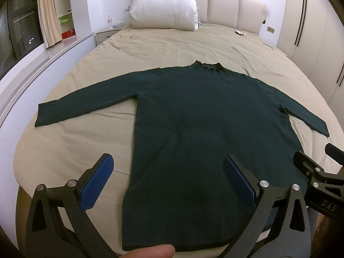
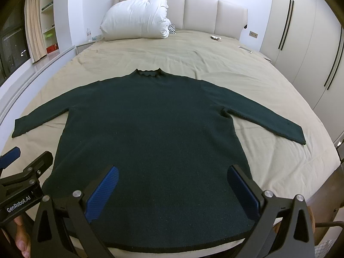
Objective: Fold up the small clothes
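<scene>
- Left wrist view: dark green sweater lies flat on the tan bedsheet, front down or up cannot be told, collar pointing toward the headboard, hem nearest the camera.
- Both sleeves spread out sideways; left sleeve runs out long and flat, right sleeve angles down toward the bed edge.
- Left gripper hovers over the hem's left part, jaws spread wide, nothing between the blue pads. One finger sits over bare sheet, the other over the body of the sweater.
- A fingertip of the person shows at the bottom edge. Part of the other gripper shows at far right.
- Right wrist view: same sweater, seen more centred; hem edge lies straight near the bed's foot.
- Right gripper also wide and empty, both fingers over the lower body of the sweater, clear of the fabric as far as can be judged.
- White pillow stands against the headboard, well apart from the work.
- Judgement: folding has not begun; sweater is laid out ready.
- To do it well: take a sleeve near the cuff and the shoulder, pinch only the top layers cleanly, carry it across the body keeping the edge straight, and smooth before the next fold.
</scene>
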